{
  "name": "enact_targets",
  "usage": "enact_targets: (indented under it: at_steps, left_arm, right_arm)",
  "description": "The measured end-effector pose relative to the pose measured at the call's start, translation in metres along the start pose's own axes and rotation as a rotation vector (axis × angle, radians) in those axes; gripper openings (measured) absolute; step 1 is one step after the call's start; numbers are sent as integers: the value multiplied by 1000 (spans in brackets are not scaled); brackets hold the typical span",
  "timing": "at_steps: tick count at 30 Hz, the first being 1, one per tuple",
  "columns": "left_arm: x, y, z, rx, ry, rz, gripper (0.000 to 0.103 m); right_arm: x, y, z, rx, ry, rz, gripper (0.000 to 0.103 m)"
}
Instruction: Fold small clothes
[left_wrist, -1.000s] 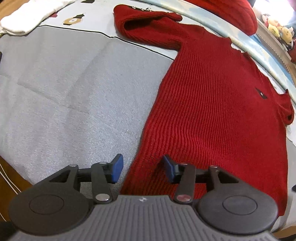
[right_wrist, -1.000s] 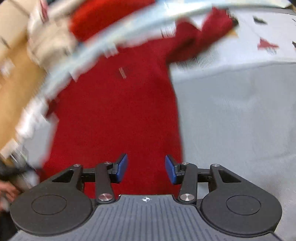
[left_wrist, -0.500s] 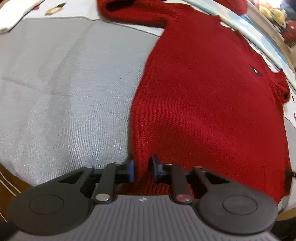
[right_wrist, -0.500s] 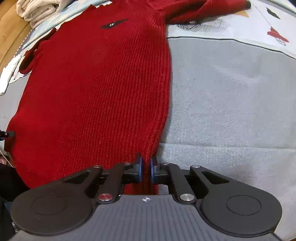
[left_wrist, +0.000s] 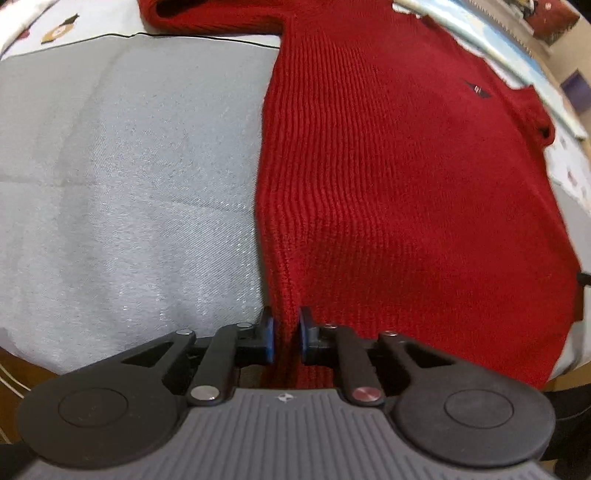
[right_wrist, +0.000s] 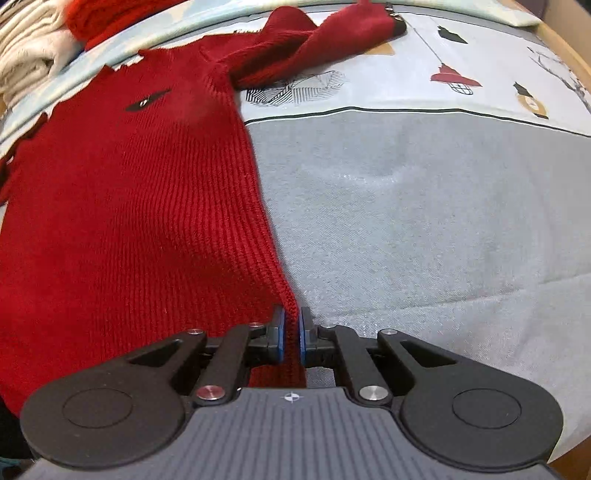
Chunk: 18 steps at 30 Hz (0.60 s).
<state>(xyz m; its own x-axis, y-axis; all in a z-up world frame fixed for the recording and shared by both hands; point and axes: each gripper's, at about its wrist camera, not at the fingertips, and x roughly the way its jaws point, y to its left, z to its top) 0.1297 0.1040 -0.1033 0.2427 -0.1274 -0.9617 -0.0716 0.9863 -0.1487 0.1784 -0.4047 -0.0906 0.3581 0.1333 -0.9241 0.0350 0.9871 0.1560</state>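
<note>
A red knitted sweater (left_wrist: 388, 166) lies flat on a grey cloth (left_wrist: 129, 184), its left sleeve (left_wrist: 214, 14) stretched out at the top. My left gripper (left_wrist: 286, 336) grips the sweater's lower left corner. A bunched fold of knit sits between the blue pads, and the jaws are opening slightly. In the right wrist view the same sweater (right_wrist: 129, 203) fills the left half, with its other sleeve (right_wrist: 314, 51) crumpled at the top. My right gripper (right_wrist: 291, 334) is shut on the sweater's right side edge near the hem, and the knit rises up into the pads.
The grey cloth (right_wrist: 424, 221) runs wide to the right, bordered by a patterned sheet (right_wrist: 461, 74). Folded white clothes (right_wrist: 26, 55) are stacked at the far left, with another red garment above them. A wooden edge (left_wrist: 11, 369) shows at the near left.
Both grippers went from open above the sweater's lower corners to shut on its edges. The left view has moved closer and the knit at its pads now bunches upward.
</note>
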Motion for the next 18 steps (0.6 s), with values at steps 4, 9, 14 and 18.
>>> enact_targets:
  at_steps: [4,9,14,18]
  left_arm:
    - [-15,-3,7,1,-119,34,51]
    - [-31,-17,11,49,-237,-62,54]
    - [4,-27,5,132,-59,-26,52]
    - [8,-40,9,199,-65,11,55]
  right_arm:
    - [-8,-9,3,-28,-45,-9,10]
    - [-28,-13,6,-13,-154,30,14]
    - [-12,2,-1,-121,-60,41,17]
    - [11,10,-12,-199,71,-90,34]
